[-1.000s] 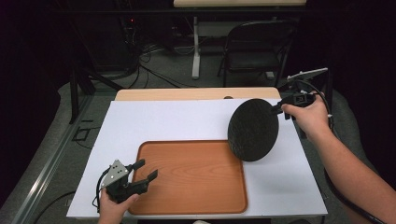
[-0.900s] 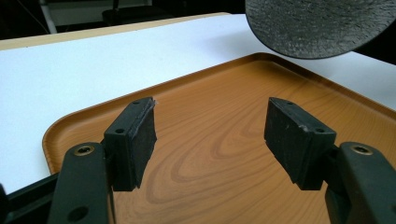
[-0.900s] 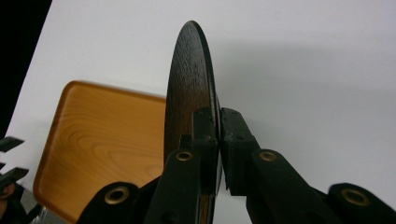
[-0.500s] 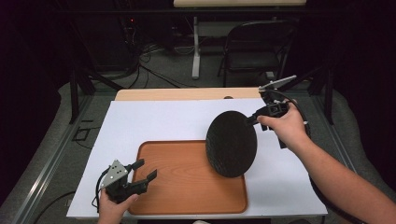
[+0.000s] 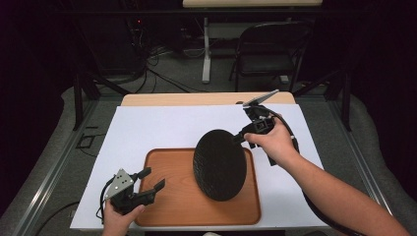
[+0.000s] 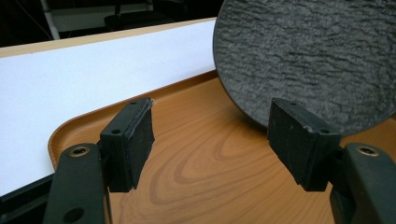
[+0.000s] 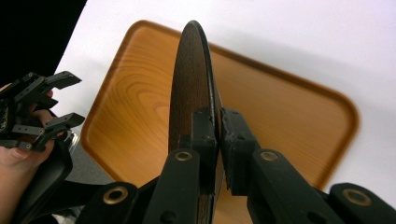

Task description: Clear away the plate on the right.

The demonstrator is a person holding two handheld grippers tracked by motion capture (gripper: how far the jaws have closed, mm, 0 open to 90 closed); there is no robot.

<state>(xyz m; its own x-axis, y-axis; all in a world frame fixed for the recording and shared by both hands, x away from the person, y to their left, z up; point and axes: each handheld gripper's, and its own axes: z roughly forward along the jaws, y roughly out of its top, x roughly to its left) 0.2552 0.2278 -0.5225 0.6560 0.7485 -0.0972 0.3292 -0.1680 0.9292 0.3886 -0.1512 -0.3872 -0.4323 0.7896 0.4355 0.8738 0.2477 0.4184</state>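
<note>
Edge-on in the right gripper view, right gripper (image 7: 217, 135) fingers clench the black plate (image 7: 191, 88); left gripper (image 6: 212, 140) fingers gape over the tray (image 6: 196, 163).

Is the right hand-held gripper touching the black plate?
Touching. In the right gripper view, the right hand-held gripper has its jaws closed on the rim of the black plate, pads pressed against both faces, holding it edge-on above the wooden tray.

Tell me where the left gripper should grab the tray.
Probably the tray's near-left rim, from the left gripper's own side. The raised lip there is bare and thin enough for open jaws, while the right gripper holds the plate on edge over the tray's right part.
</note>
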